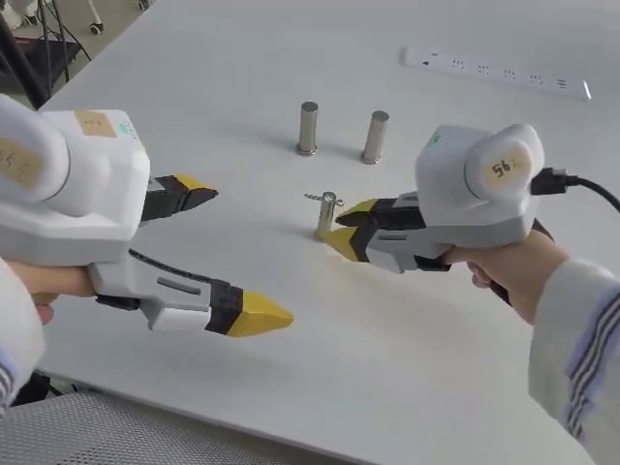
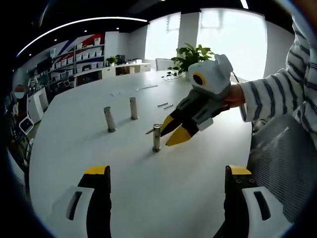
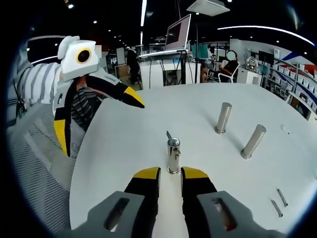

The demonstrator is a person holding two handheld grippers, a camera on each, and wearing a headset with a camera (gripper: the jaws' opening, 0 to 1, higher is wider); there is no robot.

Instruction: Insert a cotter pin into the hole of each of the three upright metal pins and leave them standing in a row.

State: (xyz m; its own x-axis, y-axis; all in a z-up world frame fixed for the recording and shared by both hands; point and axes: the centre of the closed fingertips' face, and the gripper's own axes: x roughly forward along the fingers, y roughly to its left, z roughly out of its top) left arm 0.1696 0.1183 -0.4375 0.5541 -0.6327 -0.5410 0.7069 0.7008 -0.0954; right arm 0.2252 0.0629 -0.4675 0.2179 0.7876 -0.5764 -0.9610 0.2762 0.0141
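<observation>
Left tool sits at 9 o'clock, jaws spread wide, pointing toward 3 o'clock. Right tool, held from 4 o'clock, points toward 9 o'clock, jaws narrowly parted

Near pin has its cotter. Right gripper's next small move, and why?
Probably back the right gripper off the near pin and swing toward the loose cotter pins on the table. The near pin already carries a cotter pin, the jaws stand open and empty, and the two far pins look bare.
</observation>
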